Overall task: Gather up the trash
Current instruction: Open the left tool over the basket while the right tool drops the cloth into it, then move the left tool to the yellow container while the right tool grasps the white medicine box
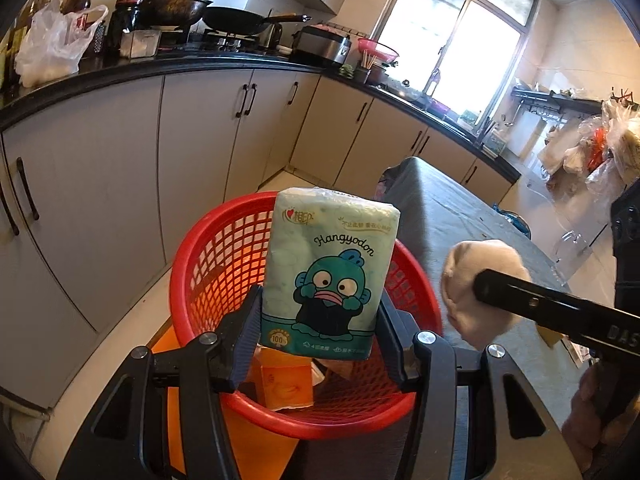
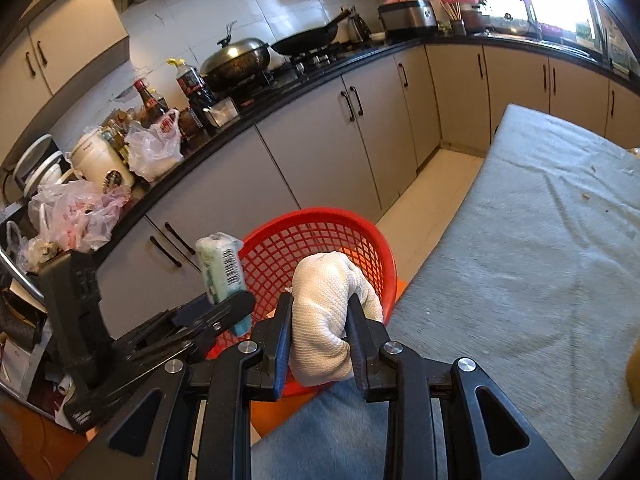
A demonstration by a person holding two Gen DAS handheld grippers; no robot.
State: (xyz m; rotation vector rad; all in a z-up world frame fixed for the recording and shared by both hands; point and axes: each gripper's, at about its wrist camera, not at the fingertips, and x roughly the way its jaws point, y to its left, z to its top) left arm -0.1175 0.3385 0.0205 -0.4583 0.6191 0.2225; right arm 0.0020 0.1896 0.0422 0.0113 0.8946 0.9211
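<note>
My left gripper [image 1: 320,296] is shut on a pale green tissue pack [image 1: 332,256] with a cartoon fish, held upright over the red mesh basket [image 1: 192,264]. In the right wrist view the same pack [image 2: 222,268] stands edge-on at the basket's [image 2: 320,220] left rim. My right gripper [image 2: 320,300] is shut on a crumpled white wad [image 2: 324,320], just at the basket's near-right rim. From the left wrist view that wad [image 1: 472,276] hangs beside the basket, with one of the right gripper's black fingers [image 1: 520,300] across it. An orange packet [image 1: 286,384] lies inside the basket.
A table under grey cloth [image 2: 520,240] runs along the right of the basket. The basket rests on something orange [image 1: 172,344]. Grey cabinets under a black counter [image 1: 200,64] stand behind, with pans, bottles and plastic bags [image 2: 152,148] on top. A strip of pale floor [image 2: 432,192] lies between.
</note>
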